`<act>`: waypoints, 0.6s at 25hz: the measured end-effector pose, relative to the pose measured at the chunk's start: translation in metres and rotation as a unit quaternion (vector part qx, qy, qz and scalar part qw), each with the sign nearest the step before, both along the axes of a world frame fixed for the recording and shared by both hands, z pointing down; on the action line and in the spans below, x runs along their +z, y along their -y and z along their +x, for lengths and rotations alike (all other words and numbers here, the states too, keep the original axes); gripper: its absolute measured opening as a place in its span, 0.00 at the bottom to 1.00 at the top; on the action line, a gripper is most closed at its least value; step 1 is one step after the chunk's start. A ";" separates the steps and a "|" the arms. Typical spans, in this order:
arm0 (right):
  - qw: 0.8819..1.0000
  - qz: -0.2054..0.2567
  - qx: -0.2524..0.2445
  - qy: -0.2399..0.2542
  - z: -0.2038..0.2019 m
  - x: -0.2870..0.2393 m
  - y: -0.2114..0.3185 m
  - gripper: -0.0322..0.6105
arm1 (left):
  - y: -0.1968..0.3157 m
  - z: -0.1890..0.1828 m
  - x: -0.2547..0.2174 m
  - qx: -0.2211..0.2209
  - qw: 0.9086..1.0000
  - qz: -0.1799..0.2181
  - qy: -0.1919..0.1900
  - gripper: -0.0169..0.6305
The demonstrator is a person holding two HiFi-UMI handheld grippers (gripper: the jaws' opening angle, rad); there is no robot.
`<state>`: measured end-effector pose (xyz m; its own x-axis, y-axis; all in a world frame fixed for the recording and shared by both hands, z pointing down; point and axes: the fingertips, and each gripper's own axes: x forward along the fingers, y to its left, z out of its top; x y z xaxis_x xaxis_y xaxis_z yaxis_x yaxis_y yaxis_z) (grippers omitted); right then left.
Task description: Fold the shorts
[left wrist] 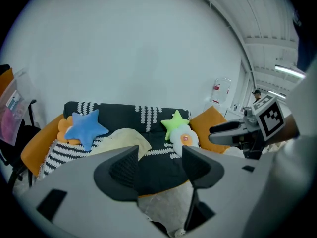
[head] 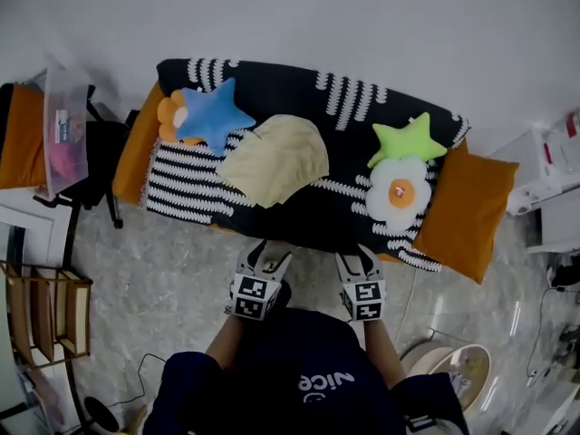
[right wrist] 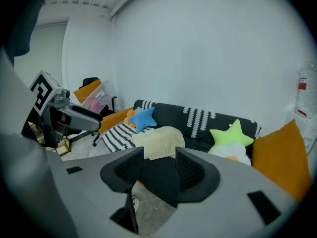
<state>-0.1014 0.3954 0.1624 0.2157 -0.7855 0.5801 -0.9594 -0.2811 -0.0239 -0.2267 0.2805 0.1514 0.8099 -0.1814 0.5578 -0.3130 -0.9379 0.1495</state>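
Note:
The pale yellow shorts (head: 272,161) lie bunched on a black blanket with white stripes (head: 299,211) that covers a low couch. They also show in the left gripper view (left wrist: 126,139) and in the right gripper view (right wrist: 158,140). Both grippers hover over the floor just in front of the couch's near edge, well short of the shorts. My left gripper (head: 270,252) (left wrist: 159,157) is open with nothing between its jaws. Beside it, my right gripper (head: 356,257) (right wrist: 159,160) also stands open and empty, its jaws closer together.
On the blanket sit a blue star pillow (head: 210,113), an orange flower pillow (head: 169,116), a green star pillow (head: 412,140) and a fried-egg pillow (head: 399,193). An orange cushion (head: 471,211) lies at the right end. A chair with a clear box (head: 68,130) and a wooden rack (head: 41,320) stand at the left.

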 end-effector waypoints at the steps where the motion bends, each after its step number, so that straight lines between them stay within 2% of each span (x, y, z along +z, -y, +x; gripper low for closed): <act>1: 1.000 0.000 0.005 0.002 0.001 0.000 0.010 0.37 | 0.011 0.003 -0.001 0.003 1.000 0.001 -0.002 0.45; 7: 1.000 0.002 0.020 -0.006 0.009 -0.003 0.063 0.37 | 0.062 0.018 0.005 0.030 1.000 0.002 -0.007 0.45; 10: 1.000 0.003 0.025 -0.011 0.009 -0.006 0.081 0.37 | 0.076 0.022 0.012 0.045 0.999 -0.002 0.002 0.45; 15: 1.000 -0.004 0.018 -0.015 0.005 -0.004 0.100 0.37 | 0.092 0.032 0.012 0.053 0.999 -0.001 -0.008 0.45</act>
<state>-0.0961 0.2953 0.1584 0.2613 -0.7718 0.5797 -0.9487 -0.3161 0.0067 -0.1947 0.1882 0.1632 0.8336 -0.0928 0.5445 -0.2091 -0.9654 0.1556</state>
